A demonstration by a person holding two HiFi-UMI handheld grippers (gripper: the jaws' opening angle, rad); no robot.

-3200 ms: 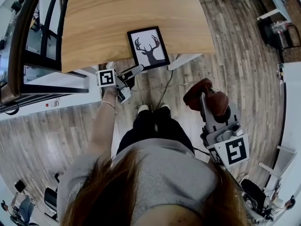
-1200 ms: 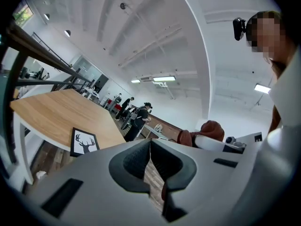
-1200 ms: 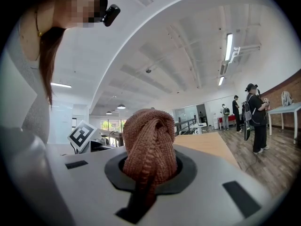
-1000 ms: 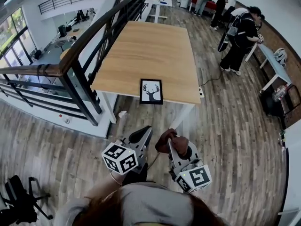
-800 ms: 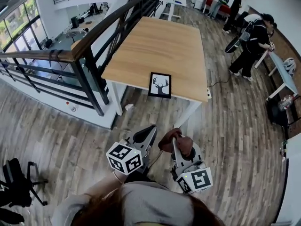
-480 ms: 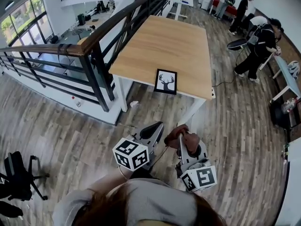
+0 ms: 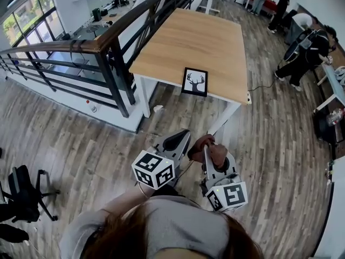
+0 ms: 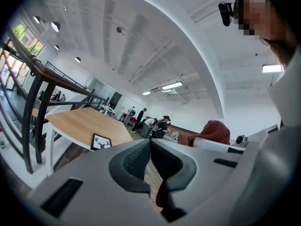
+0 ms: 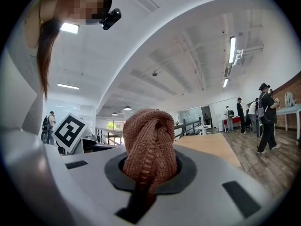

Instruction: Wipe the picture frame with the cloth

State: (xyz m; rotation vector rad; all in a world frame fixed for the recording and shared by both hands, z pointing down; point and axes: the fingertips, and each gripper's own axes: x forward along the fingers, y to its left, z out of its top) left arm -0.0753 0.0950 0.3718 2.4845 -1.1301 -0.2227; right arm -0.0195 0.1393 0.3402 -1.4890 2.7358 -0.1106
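A black picture frame [image 7: 194,81] with a deer print lies at the near edge of a wooden table [image 7: 188,42]; it also shows small in the left gripper view, picture frame [image 8: 100,141]. My left gripper [image 7: 180,140] is shut and holds nothing, well short of the table. Beside it, my right gripper [image 7: 205,147] is shut on a bunched reddish-brown cloth [image 7: 205,146], which bulges out between the jaws, cloth [image 9: 149,145]. Both grippers point level toward the table, over the floor.
A dark railing [image 7: 102,53] runs along the table's left side. Several people [image 7: 307,45] stand at the far right beyond the table. A black office chair [image 7: 24,190] stands at the left. Wooden plank floor [image 7: 70,139] lies between me and the table.
The view has shifted so the table and frame sit higher and further right. Both grippers drifted slightly right, still side by side. The cloth stays gripped.
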